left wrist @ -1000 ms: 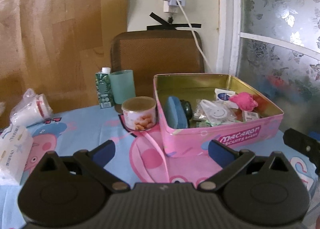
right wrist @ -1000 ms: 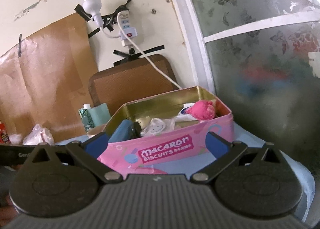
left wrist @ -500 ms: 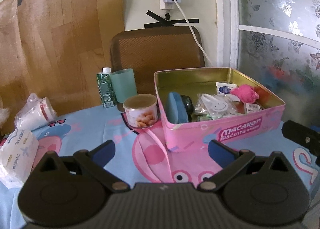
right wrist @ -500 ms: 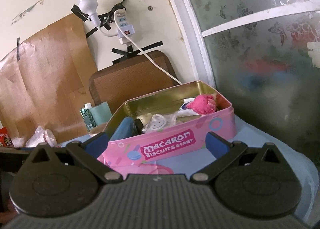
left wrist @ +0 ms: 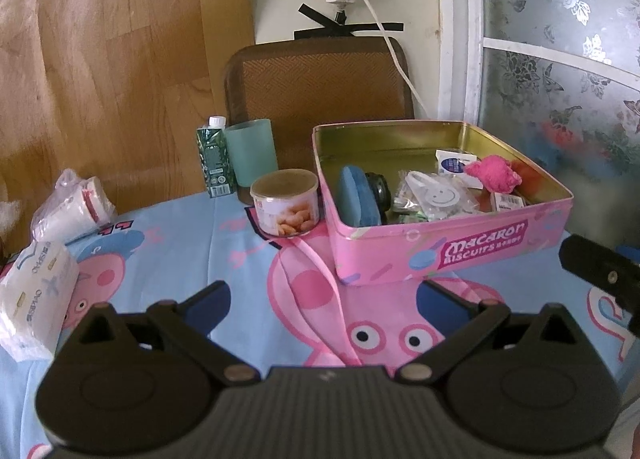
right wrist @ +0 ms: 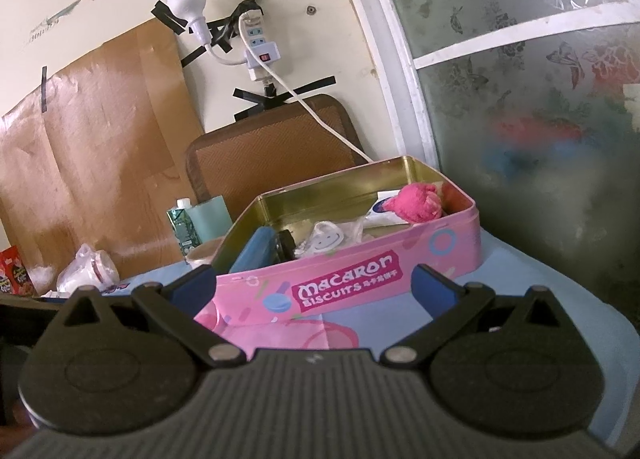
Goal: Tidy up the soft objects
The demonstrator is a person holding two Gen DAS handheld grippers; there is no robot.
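Observation:
A pink Macaron biscuit tin (left wrist: pixel 472 251) stands open on the cartoon tablecloth; it also shows in the right wrist view (right wrist: pixel 360 279). Inside lie a pink plush toy (left wrist: pixel 494 173) (right wrist: pixel 420 203), a blue sponge (left wrist: pixel 356 195) (right wrist: pixel 256 247), a white smiley item in a clear bag (left wrist: pixel 438 195) (right wrist: pixel 328 237) and a white card. My left gripper (left wrist: pixel 324 305) is open and empty, in front of the tin. My right gripper (right wrist: pixel 312 287) is open and empty, close to the tin's front wall.
A snack can (left wrist: pixel 285 207), a teal cup (left wrist: pixel 251 157) and a green carton (left wrist: pixel 214 161) stand left of the tin. A tissue pack (left wrist: pixel 34 299) and a bagged white item (left wrist: pixel 70 207) lie far left. A brown chair back (left wrist: pixel 320 99) and a window (left wrist: pixel 560 59) stand behind.
Both grippers have drawn back from the tin and a little upward; more tablecloth shows before the left one. Both stay open and empty.

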